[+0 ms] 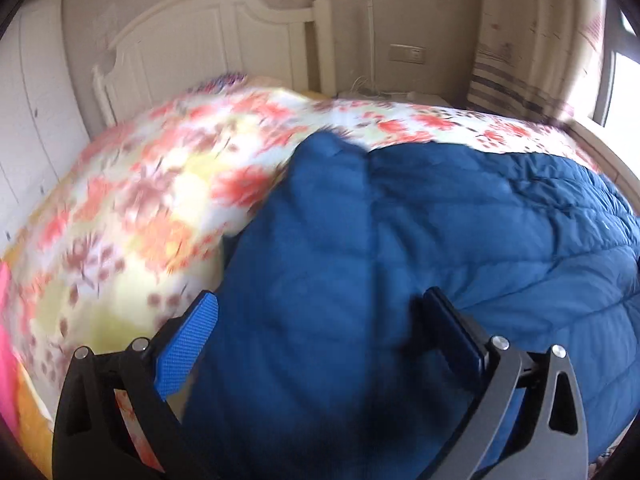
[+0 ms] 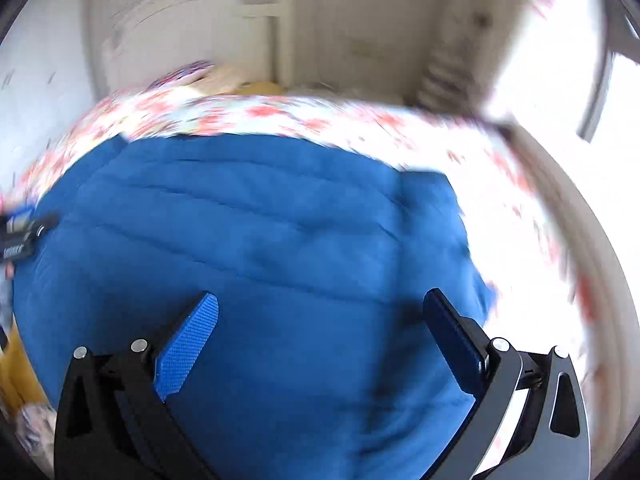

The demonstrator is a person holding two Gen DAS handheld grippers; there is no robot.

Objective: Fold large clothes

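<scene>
A blue quilted jacket [image 1: 400, 240] lies spread on a bed with a floral cover [image 1: 140, 200]. In the left wrist view my left gripper [image 1: 320, 308] stands open just above the jacket's near left part, blue fabric showing between its fingers. The right wrist view shows the same blue jacket [image 2: 260, 240] filling the middle, with my right gripper [image 2: 320, 308] open over its near right part. Neither gripper pinches fabric. At the far left edge of the right wrist view a dark part of the other gripper [image 2: 24, 236] shows. Both views are motion-blurred.
A white headboard [image 1: 208, 44] stands at the far end of the bed. A white wardrobe [image 1: 32, 120] lines the left wall. A striped curtain [image 1: 528, 60] and bright window [image 1: 624, 92] are at right. A pink item [image 1: 6, 340] sits at the near left edge.
</scene>
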